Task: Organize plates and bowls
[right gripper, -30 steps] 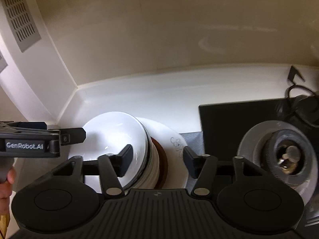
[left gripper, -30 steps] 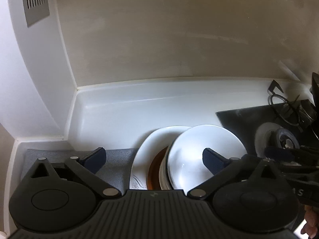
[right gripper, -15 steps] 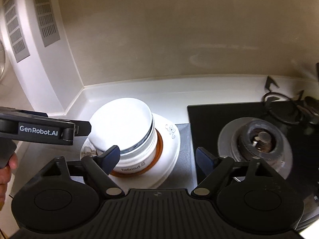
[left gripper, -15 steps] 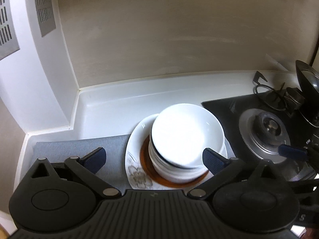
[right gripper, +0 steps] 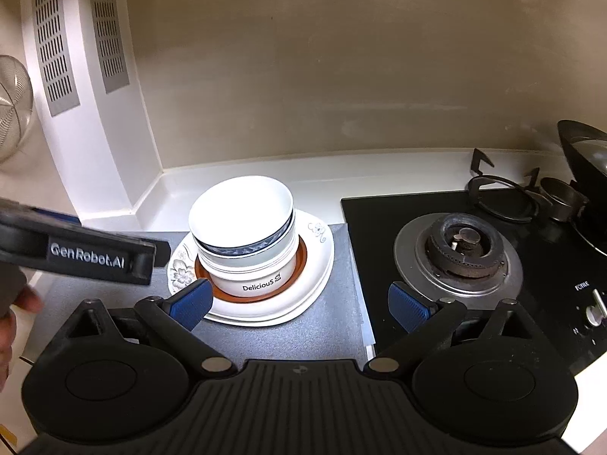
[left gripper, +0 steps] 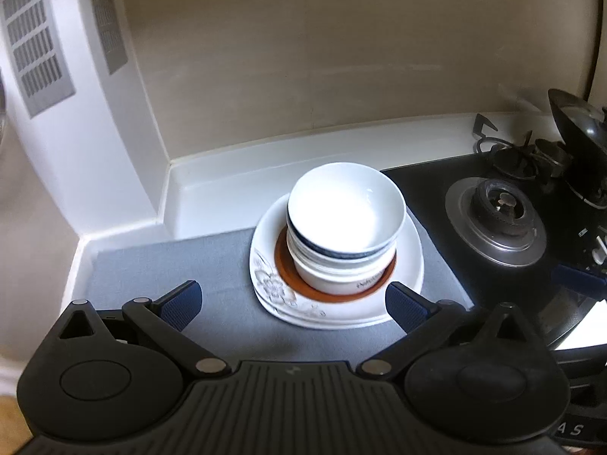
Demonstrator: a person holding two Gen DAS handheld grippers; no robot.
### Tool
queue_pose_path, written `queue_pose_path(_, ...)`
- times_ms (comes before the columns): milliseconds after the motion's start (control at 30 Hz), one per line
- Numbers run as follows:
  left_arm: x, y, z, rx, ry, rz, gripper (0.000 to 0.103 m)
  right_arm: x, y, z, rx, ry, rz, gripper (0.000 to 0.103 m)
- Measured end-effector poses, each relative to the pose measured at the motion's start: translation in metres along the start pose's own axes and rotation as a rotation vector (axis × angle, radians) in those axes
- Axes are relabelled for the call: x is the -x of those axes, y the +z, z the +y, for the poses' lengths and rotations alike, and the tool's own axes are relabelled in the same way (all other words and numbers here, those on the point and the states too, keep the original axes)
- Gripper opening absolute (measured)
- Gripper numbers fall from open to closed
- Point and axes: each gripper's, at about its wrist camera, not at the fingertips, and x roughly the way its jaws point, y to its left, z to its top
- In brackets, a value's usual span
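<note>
The lower bowls in the stack of bowls (left gripper: 343, 227) are mostly hidden by the top white one; only their rims show, one blue-banded, and the bottom bowl's lettering reads "DeliciouS" in the right wrist view. The stack sits on a brown saucer (right gripper: 303, 258) on white floral plates (right gripper: 322, 276), resting on a grey mat (left gripper: 170, 261) beside the gas burner (right gripper: 464, 250). The left gripper (left gripper: 292, 301) and right gripper (right gripper: 299, 303) both hover spread wide, holding nothing.
</note>
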Motion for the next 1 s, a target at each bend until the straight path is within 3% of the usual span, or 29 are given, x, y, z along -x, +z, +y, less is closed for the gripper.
queue_pose_path(133, 0.005, -0.006, -0.005, 0.048, 0.010, 0.042, 0.103, 0.011, -0.005, -0.004, 0.027, 0.023, -0.017, 0.099)
queue_pose_path(367, 0.022, -0.024, -0.018, 0.095, -0.022, 0.002, 0.103, 0.026, -0.009, -0.020, 0.055, 0.035, -0.015, 0.099)
queue_pose_path(500, 0.026, -0.034, -0.015, 0.166, 0.095, 0.028, 0.103, 0.028, -0.009, -0.022, 0.084, 0.055, -0.008, 0.100)
queue_pose_path(800, 0.036, -0.044, -0.006, 0.227, 0.154, 0.021, 0.103, 0.030, -0.010, -0.019, 0.121, 0.102, -0.003, 0.100)
queue_pose_path(1000, 0.041, -0.043, -0.001, 0.271, 0.103, 0.021, 0.103, 0.033, -0.012, -0.017, 0.143, 0.109, 0.003, 0.100)
